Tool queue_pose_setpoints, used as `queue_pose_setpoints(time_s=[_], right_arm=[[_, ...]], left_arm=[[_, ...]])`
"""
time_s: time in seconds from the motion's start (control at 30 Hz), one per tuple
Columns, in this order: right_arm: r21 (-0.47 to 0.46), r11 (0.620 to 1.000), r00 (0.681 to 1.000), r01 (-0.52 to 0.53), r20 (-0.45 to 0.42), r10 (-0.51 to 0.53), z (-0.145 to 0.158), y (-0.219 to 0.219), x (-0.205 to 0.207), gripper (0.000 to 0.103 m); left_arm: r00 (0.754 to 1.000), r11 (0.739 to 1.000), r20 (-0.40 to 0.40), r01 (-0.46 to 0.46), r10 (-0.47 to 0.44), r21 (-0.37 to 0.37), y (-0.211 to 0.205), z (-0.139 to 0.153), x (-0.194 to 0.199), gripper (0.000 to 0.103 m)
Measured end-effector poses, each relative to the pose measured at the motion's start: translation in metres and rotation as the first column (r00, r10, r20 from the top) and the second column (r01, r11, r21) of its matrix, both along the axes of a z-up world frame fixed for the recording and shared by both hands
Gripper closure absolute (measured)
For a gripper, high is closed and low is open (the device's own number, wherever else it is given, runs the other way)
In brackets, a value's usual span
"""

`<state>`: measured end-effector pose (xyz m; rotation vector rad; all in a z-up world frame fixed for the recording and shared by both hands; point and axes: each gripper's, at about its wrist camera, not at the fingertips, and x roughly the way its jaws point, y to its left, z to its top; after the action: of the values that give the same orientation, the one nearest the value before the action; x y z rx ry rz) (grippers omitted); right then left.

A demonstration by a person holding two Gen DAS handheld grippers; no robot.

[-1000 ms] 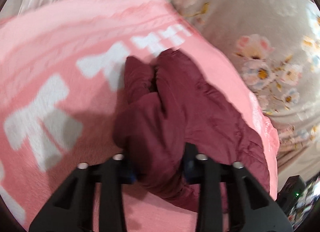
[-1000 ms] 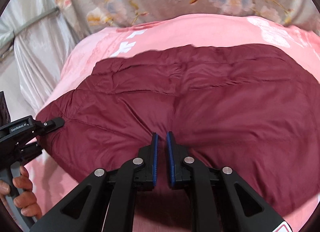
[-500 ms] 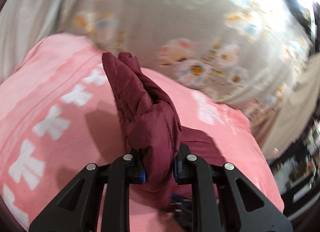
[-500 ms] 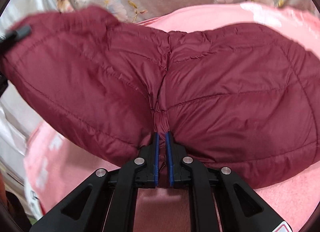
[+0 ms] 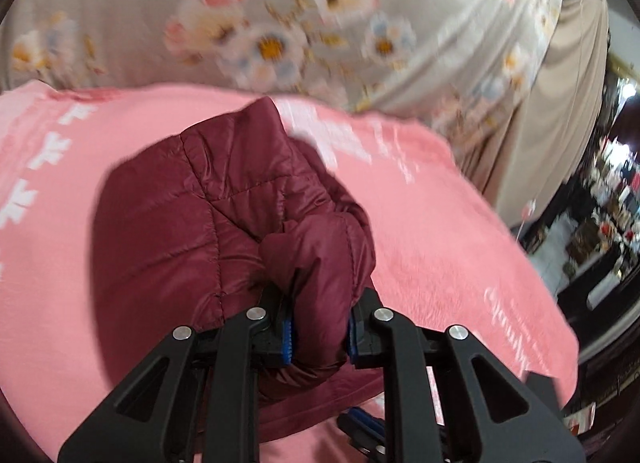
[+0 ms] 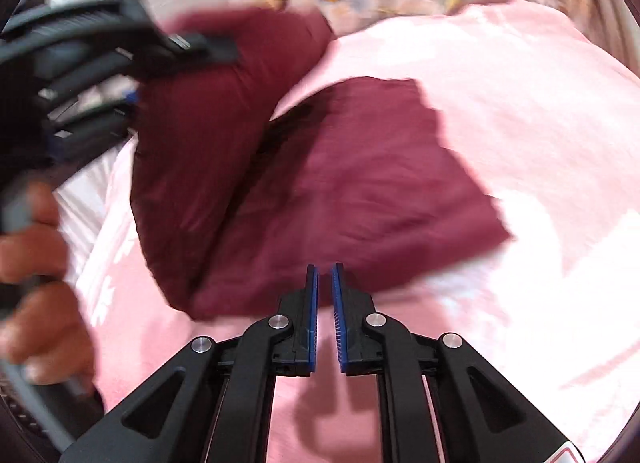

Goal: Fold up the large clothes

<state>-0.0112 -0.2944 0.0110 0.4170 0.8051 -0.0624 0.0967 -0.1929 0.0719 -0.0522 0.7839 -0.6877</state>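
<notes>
Your left gripper (image 5: pixel 319 333) pinches thick bunched fold of maroon puffer jacket (image 5: pixel 224 215), blue pads pressed into fabric on both sides. Jacket lies on pink blanket (image 5: pixel 440 231) with white prints. Right wrist view: your left gripper (image 6: pixel 132 63) lifts 1 flap of jacket (image 6: pixel 360 183) up and over flat lower layer. Your right gripper (image 6: pixel 324 317) hangs just beside near hem, fingers almost together, narrow gap, nothing between them. Floral curtain (image 5: pixel 280 15) behind, blurred.
</notes>
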Motion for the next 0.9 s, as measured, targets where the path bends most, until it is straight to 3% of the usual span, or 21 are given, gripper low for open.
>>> queue_pose_setpoints(time_s=[0.17,0.33,0.43,0.5,0.53,0.57,0.6,0.63,0.7,0.8,0.9], right_arm=[[0.013,0.998,0.997,0.068,-0.023,-0.067,-0.006,-0.033,-0.023,0.093],[0.015,0.993,0.993,0.117,-0.027,-0.116,-0.003,-0.059,-0.032,0.092],[0.022,0.989,0.989,0.148,-0.013,-0.148,0.014,-0.075,-0.025,0.092],[0.003,0.988,0.987,0.158,0.027,-0.158,0.038,-0.082,-0.02,0.09],[-0.006,0.987,0.986,0.16,0.043,-0.159,0.048,-0.084,-0.016,0.086],[-0.015,0.987,0.984,0.163,0.073,-0.162,0.064,-0.085,-0.007,0.08],[-0.007,0.987,0.982,0.163,0.1,-0.162,0.076,-0.088,-0.002,0.062],[0.012,0.986,0.977,0.164,0.134,-0.164,0.09,-0.089,0.007,0.043],[0.068,0.986,0.967,0.153,0.196,-0.163,0.115,-0.091,0.034,0.031],[0.132,0.982,0.964,0.134,0.213,-0.16,0.135,-0.089,0.084,0.03],[0.167,0.974,0.974,0.153,0.138,-0.177,0.131,-0.092,0.137,0.03]], left_arm=[[0.998,0.996,-0.063,0.029,-0.024,0.079,-0.04,-0.048,-0.003,0.086],[0.996,0.992,-0.084,0.047,-0.037,0.119,-0.05,-0.064,-0.006,0.084],[0.987,0.995,-0.137,0.09,-0.083,0.046,-0.036,-0.049,-0.007,0.066],[0.983,0.994,-0.15,0.104,-0.109,-0.042,-0.018,-0.026,-0.011,0.042],[0.984,0.992,-0.139,0.102,-0.112,-0.078,-0.011,-0.014,-0.013,0.038],[0.988,0.988,-0.11,0.095,-0.109,-0.125,0.002,0.004,-0.015,0.031],[0.993,0.982,-0.065,0.087,-0.099,-0.166,0.016,0.024,-0.016,0.026],[0.997,0.98,-0.022,0.062,-0.068,-0.191,0.029,0.041,-0.014,0.026],[1.0,0.978,0.023,-0.003,0.008,-0.21,0.049,0.064,-0.004,0.026],[0.985,0.97,0.038,-0.16,0.169,-0.185,0.077,0.079,0.034,0.026],[0.954,0.946,0.004,-0.298,0.301,-0.131,0.1,0.073,0.083,0.026]])
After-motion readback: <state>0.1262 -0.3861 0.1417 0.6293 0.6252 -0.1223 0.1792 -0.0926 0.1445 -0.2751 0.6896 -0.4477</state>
